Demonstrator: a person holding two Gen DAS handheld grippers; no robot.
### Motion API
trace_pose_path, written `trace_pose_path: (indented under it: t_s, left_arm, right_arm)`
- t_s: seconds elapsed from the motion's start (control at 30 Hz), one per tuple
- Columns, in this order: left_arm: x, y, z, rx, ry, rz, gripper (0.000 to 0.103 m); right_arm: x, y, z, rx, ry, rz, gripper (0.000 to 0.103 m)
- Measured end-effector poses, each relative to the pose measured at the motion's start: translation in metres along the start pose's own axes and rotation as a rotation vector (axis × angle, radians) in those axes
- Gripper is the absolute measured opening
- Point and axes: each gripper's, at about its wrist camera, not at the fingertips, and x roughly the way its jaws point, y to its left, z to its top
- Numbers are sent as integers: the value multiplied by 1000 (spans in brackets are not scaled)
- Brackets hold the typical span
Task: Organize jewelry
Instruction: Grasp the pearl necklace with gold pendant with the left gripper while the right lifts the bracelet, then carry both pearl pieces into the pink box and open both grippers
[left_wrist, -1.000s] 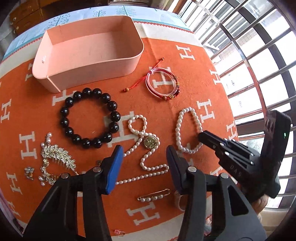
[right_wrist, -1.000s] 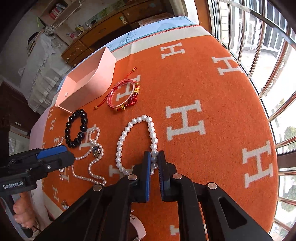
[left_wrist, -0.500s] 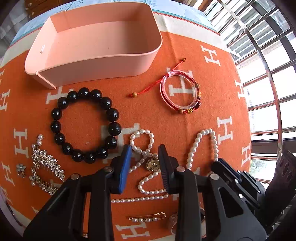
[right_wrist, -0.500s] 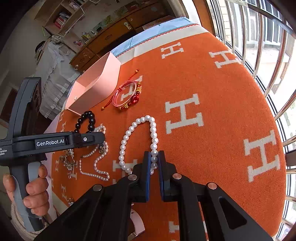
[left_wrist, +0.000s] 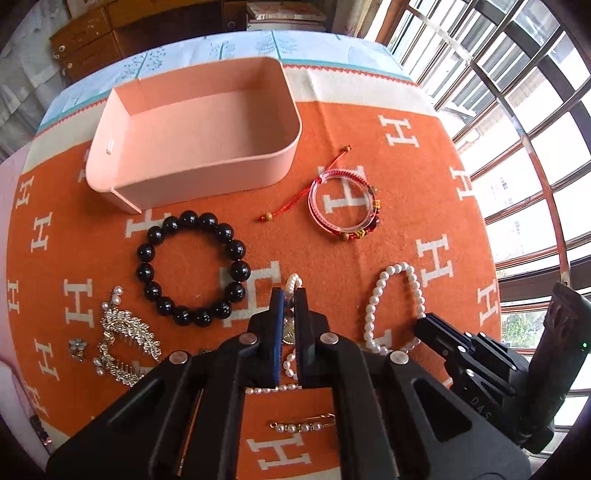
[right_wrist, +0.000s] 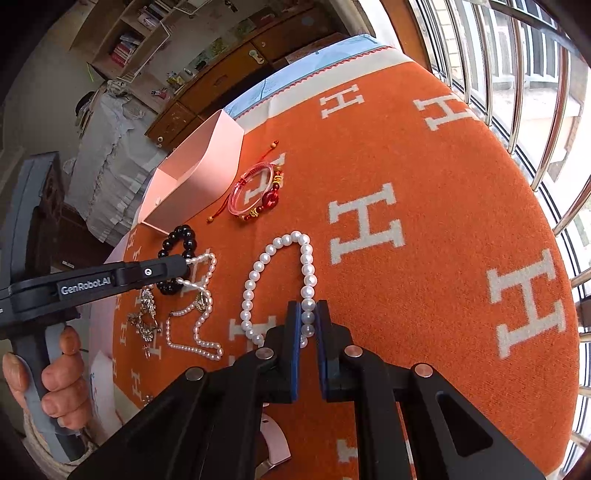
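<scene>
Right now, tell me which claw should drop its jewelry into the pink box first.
Left. The left claw is closed on the pearl necklace, facing the pink box directly ahead. The right claw grips the pearl bracelet farther away.

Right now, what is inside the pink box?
The pink box shows only its bare floor and walls; no jewelry lies in it. Its near wall hides a thin strip of floor behind it.

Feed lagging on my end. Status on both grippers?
Left gripper shut on pearl necklace. Right gripper shut on pearl bracelet. Pink box empty; path to it open.
</scene>
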Motion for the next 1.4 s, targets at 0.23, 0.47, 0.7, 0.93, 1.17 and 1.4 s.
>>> trace_pose_path:
  t_s: [0.23, 0.47, 0.7, 0.93, 1.17, 1.4]
  left_arm:
    - [-85, 17, 0, 22, -133, -45, 3]
    - [-170, 41, 15, 26, -272, -27, 3]
    - [-238, 59, 43, 24, -421, 42, 3]
    - [-243, 77, 88, 8, -480, 87, 3]
    - [-181, 95, 119, -22, -432, 89, 3]
    - [-102, 111, 122, -7, -315, 125, 3]
  right_arm:
    - [-11, 13, 9, -6, 2, 26, 8]
    - [-53, 69, 39, -122, -83, 57, 8]
    - [-100, 140, 83, -240, -213, 66, 8]
    - [-100, 207, 135, -288, -280, 71, 8]
    - [-39, 236, 177, -273, -217, 24, 8]
    - [42, 227, 181, -236, -77, -30, 8]
